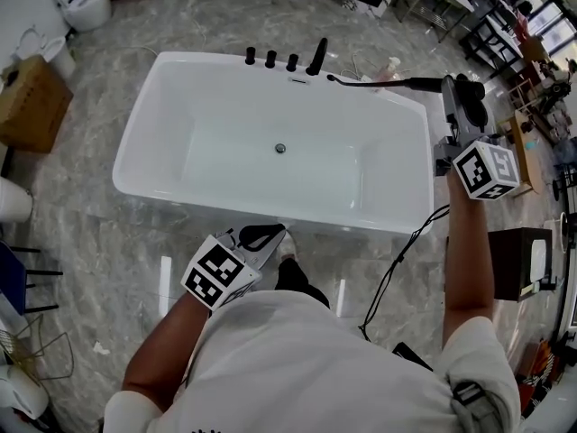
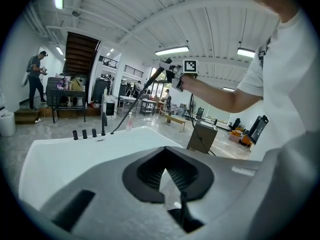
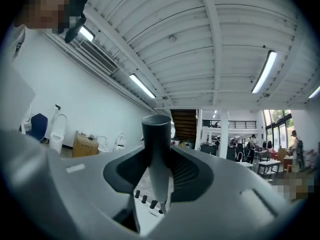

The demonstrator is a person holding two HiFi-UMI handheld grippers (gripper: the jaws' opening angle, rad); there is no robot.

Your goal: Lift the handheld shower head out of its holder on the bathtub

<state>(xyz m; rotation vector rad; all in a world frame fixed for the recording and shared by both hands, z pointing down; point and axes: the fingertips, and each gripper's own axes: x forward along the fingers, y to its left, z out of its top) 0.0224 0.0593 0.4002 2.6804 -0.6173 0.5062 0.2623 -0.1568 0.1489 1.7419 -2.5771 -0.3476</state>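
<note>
A white bathtub [image 1: 144, 115] [image 2: 50, 154] carries a row of black tap knobs [image 1: 270, 59] [image 2: 84, 133] [image 3: 145, 199] and a tall black spout [image 1: 316, 57] [image 2: 103, 124] on its far rim. The black stick-shaped shower head [image 1: 424, 83] [image 2: 152, 79] [image 3: 157, 159] hangs in the air above the tub's far right corner, and its thin end trails down toward the rim. My right gripper [image 1: 448, 87] [image 2: 170, 70] [image 3: 159, 149] is shut on its thick end. At the tub's near side my left gripper [image 1: 266, 234] [image 2: 162, 156] holds nothing, its fingertips together.
A cardboard box [image 1: 32, 102] and toilets [image 1: 81, 3] stand to the left of the tub. A dark cabinet [image 1: 518, 260] and a loose cable [image 1: 397, 260] lie to its right. Behind the tub is a pink bottle [image 1: 390, 66]. A person [image 2: 36, 79] stands far off by the stairs.
</note>
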